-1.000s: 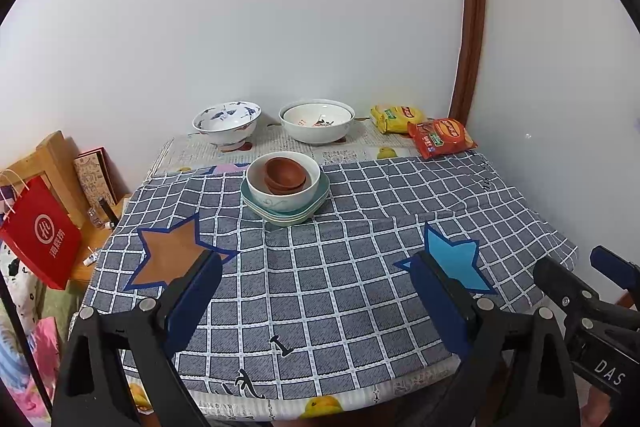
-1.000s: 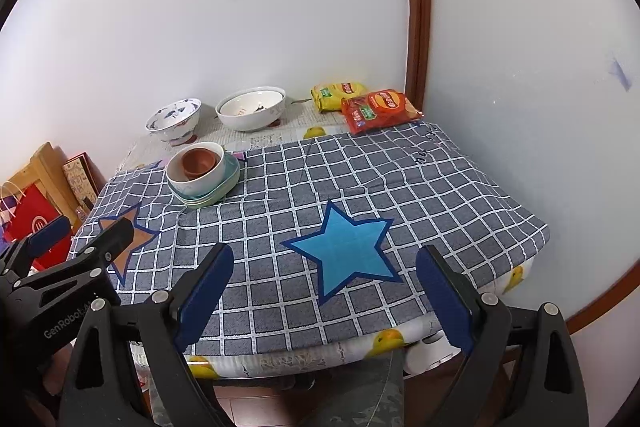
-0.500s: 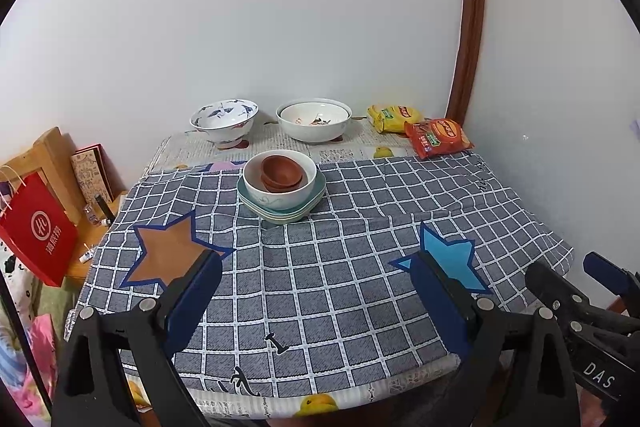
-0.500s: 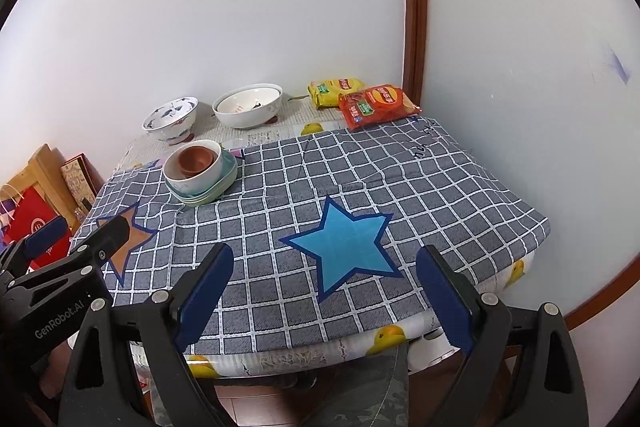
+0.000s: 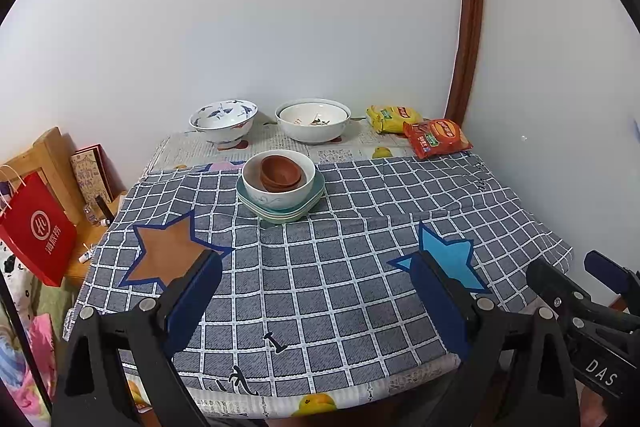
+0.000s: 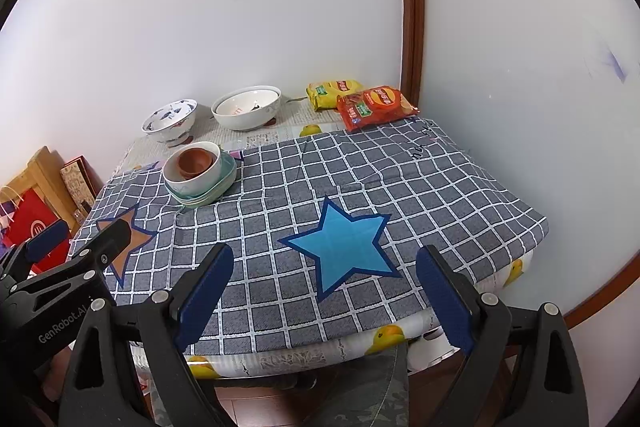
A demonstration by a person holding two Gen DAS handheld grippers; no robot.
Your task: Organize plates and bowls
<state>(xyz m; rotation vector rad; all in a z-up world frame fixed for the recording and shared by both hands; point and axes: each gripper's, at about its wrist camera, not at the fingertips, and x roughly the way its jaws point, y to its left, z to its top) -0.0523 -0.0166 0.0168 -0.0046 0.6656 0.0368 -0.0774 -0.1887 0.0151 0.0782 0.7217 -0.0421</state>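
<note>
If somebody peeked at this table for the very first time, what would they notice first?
Probably the stack of dishes toward the back of the checked cloth: brown bowls nested in a white bowl on green plates. Next come the two big stars on the cloth, a blue star on the right and a brown star on the left. Two more bowls sit by the back wall, with bright snack packets in the far right corner.

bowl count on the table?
4 visible: blue-patterned bowl and white bowl by the wall; stacked white bowl holding a brown bowl, atop green plates. More may nest unseen.
</note>
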